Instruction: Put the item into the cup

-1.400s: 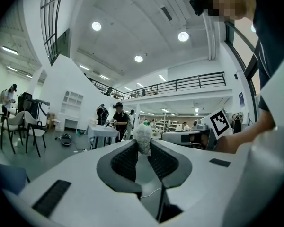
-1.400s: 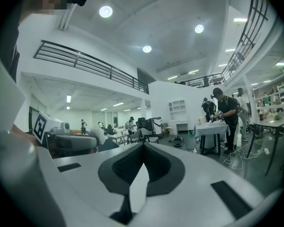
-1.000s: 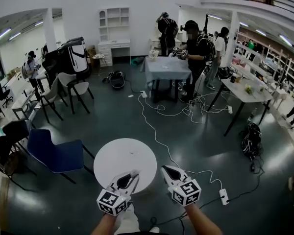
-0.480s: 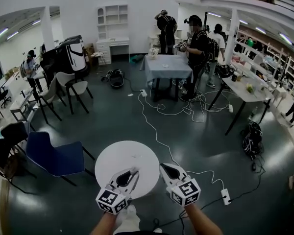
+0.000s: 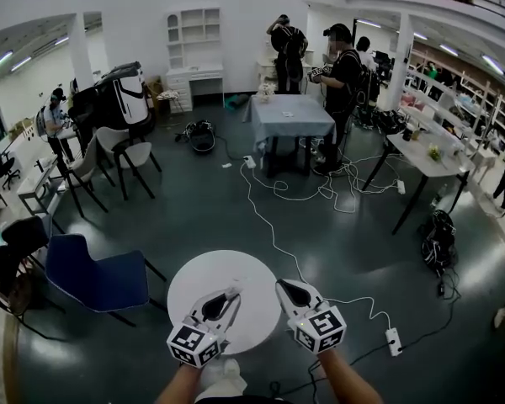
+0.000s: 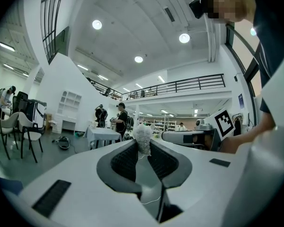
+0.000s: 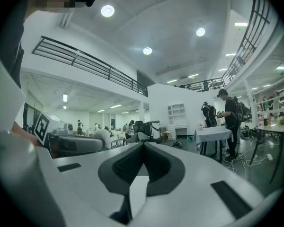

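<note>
Left tongs (image 5: 231,295) part-closed, pinching small white fluffy wad (image 6: 143,138) at tips, near 6 o'clock, over near edge of round white desk (image 5: 223,269). Right tongs (image 5: 284,286) closed, empty, at left's 3 o'clock. Transport step, likely. Cup not visible; next move needs locating it.

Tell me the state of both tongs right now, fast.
Left tongs: closed on a small white crumpled item at the tips.
Right tongs: closed, nothing between them.
</note>
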Tool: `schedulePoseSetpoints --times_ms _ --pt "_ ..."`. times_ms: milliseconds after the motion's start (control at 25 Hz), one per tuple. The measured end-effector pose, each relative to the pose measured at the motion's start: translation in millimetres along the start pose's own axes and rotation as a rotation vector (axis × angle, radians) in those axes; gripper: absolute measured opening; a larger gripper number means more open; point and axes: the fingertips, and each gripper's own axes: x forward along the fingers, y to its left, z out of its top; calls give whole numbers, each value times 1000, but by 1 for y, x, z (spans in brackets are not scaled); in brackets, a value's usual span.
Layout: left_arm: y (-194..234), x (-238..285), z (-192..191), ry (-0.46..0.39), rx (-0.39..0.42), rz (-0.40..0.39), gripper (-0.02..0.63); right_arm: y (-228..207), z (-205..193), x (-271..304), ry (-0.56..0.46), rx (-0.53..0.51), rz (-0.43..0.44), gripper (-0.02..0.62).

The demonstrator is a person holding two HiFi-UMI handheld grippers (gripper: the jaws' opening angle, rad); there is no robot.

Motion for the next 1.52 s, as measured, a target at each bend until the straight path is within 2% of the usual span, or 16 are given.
schedulePoseSetpoints --times_ms 640,1000,1520 --pt "107 46 28 4 -26 -35 74 -32 21 113 25 21 -43 15" --pt "165 54 41 -10 -56 -84 74 -32 26 168 44 12 -86 15" --pt "233 57 35 17 -99 -141 74 -21 19 236 83 35 -137 15"
